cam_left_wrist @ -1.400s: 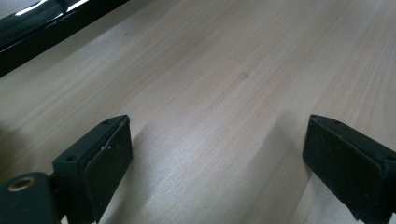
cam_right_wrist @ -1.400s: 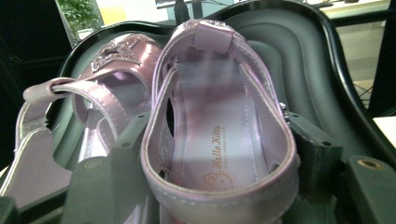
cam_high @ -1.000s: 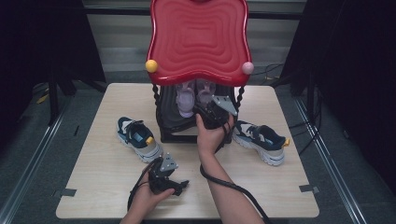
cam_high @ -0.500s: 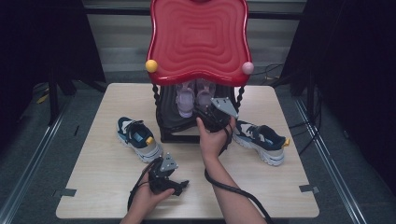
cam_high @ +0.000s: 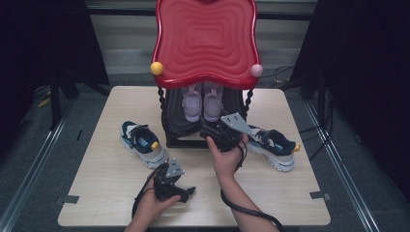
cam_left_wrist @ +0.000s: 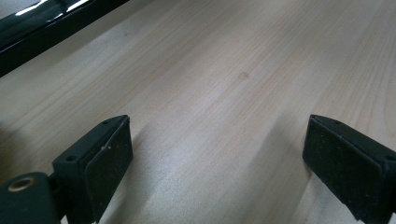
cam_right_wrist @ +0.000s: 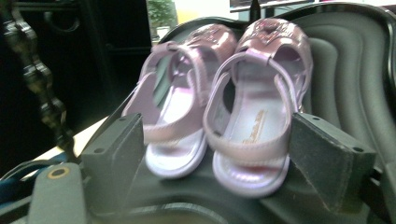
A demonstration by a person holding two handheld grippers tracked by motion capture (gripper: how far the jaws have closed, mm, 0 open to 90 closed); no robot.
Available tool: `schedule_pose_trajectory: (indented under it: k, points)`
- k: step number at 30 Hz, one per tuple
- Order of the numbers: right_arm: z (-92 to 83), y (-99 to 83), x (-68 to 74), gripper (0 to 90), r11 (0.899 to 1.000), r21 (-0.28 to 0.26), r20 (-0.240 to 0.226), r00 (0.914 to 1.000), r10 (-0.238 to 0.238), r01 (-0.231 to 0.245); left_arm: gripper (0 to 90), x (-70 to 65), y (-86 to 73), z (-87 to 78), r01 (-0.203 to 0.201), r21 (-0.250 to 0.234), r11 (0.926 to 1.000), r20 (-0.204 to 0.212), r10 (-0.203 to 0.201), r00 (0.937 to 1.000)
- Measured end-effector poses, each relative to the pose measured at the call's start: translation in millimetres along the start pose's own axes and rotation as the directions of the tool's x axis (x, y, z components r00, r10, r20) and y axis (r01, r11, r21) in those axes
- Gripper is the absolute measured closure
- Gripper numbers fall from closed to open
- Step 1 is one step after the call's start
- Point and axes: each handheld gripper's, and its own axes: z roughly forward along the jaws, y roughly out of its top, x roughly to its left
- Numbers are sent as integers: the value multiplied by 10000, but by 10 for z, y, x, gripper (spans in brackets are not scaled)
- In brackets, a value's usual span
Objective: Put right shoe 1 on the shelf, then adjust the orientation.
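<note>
Starting at the left of the bench (cam_high: 109,193), a navy and white sneaker (cam_high: 144,144) lies on its sole, well apart from the work. Near the front edge the left tongs (cam_left_wrist: 217,135) rest low over bare wood, jaws spread wide with nothing between them.

In the middle stands a rack with a wavy red top (cam_high: 205,43) and a black lower shelf (cam_right_wrist: 345,70). The pair of lilac sandals (cam_right_wrist: 252,116) sits side by side on that shelf, heels toward the person, soles flat. The right tongs (cam_right_wrist: 217,123) are at the front lip of the shelf. Their jaws have just been opening and now stand wide on either side of the heels, pads off the straps, so nothing is pinched.

To the right, a second sneaker (cam_high: 273,147) lies just beside the right hand (cam_high: 225,159).

My reading is that the pair has been set down or is about to be taken. The risks:

- **Uneven grip:** closing now would likely catch only one heel strap or squeeze the two sandals unevenly, twisting one off the sloped shelf.
- **Snagged strap:** pulling back carelessly could hook a strap and drag a sandal over the lip.
- **Nudged sneaker:** the trailing cable or the wrist could nudge the nearby sneaker.
</note>
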Motion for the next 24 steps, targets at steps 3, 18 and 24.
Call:
schedule_pose_trajectory:
  k: [3,18,24]
  points:
    - [-47,-12,-5,174,10000,65,-197,9998,-65,66,80,0,0,0,0,0,10000,-1,0,10000]
    - [-344,-112,-123,132,9864,1146,-1732,9801,-967,1175,80,1,0,0,-7,3,10000,-2,7,10000]
    - [-455,-229,-232,132,9734,1793,-2198,9703,-1014,1423,80,1,0,0,-10,-6,10000,7,10,10000]
